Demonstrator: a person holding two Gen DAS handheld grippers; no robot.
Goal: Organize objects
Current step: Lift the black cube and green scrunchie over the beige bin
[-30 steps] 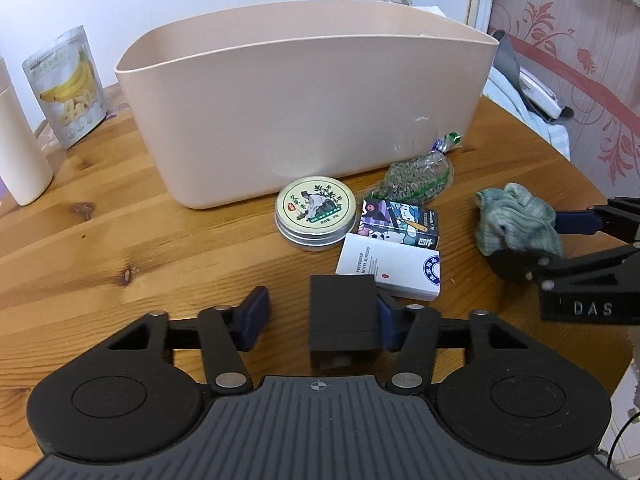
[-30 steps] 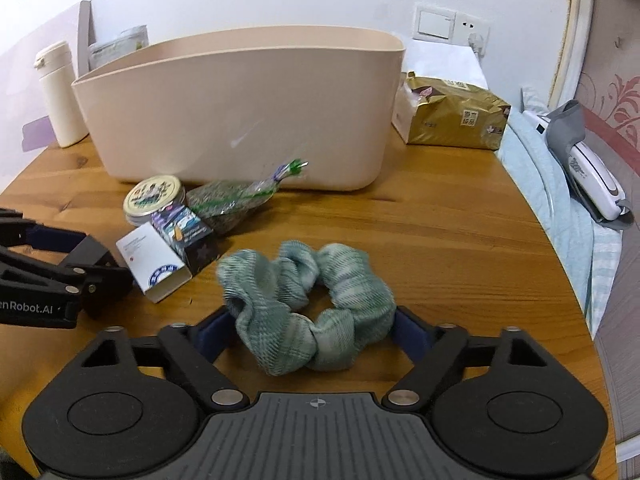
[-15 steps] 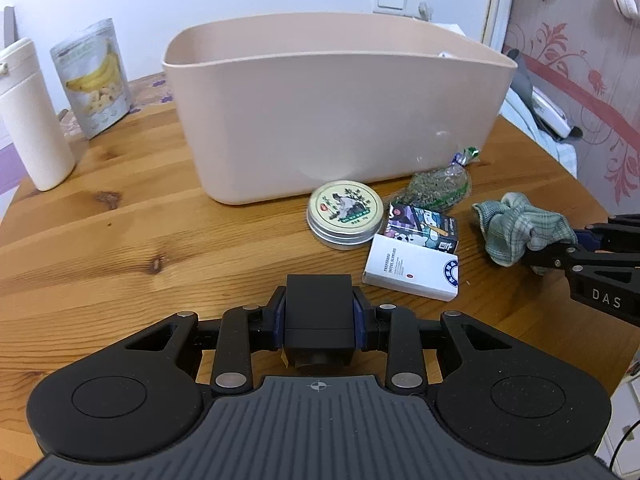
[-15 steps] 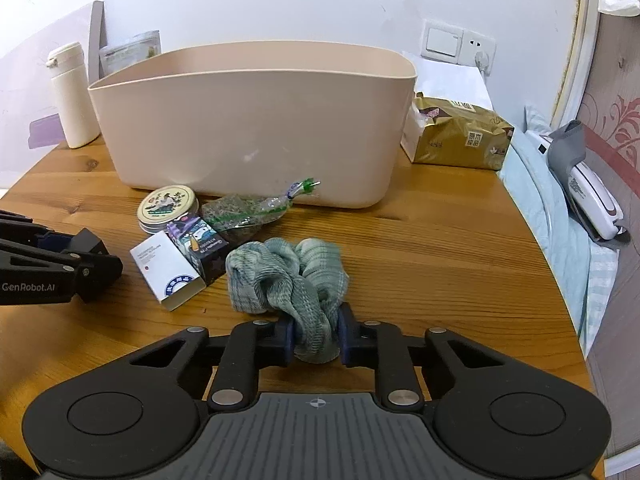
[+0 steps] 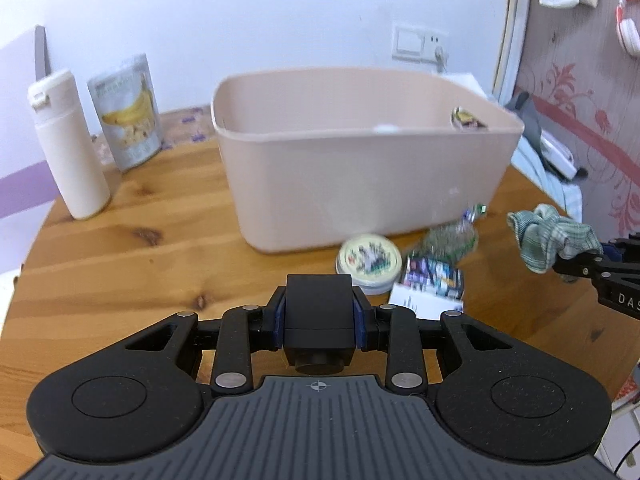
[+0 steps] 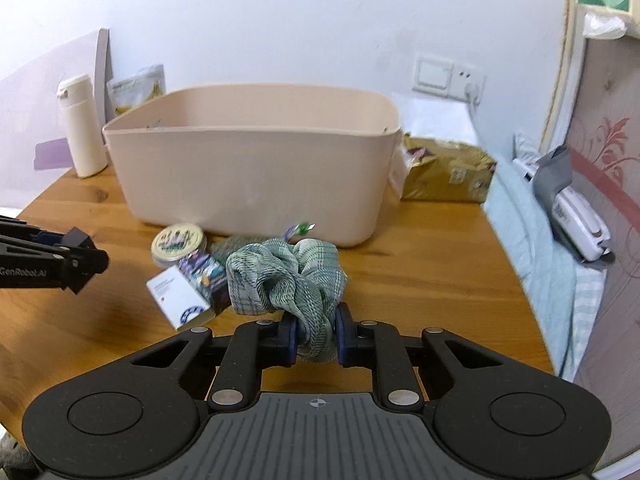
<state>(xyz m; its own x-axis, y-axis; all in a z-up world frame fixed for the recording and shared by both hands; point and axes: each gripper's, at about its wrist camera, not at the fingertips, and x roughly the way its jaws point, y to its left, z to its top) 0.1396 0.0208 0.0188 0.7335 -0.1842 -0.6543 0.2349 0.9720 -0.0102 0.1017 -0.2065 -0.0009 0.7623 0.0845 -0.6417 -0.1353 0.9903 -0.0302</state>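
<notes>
My left gripper (image 5: 319, 322) is shut on a small black box (image 5: 319, 318) and holds it above the wooden table, in front of the beige bin (image 5: 360, 176). My right gripper (image 6: 317, 340) is shut on a green plaid scrunchie (image 6: 286, 280), lifted off the table; the scrunchie also shows in the left wrist view (image 5: 548, 236). On the table by the bin lie a round tin (image 5: 368, 260), a small colourful box (image 5: 434, 276), a white box (image 6: 178, 294) and a bag of dried herbs (image 5: 452, 236).
A white bottle (image 5: 66, 148) and a banana-chip pouch (image 5: 126, 112) stand at the back left. A gold packet (image 6: 448, 172) lies right of the bin. The table edge curves off at the right, with a bed (image 6: 552, 248) beyond.
My left gripper closed on the black box and lifted it. My right gripper closed on the scrunchie and raised it off the table.
</notes>
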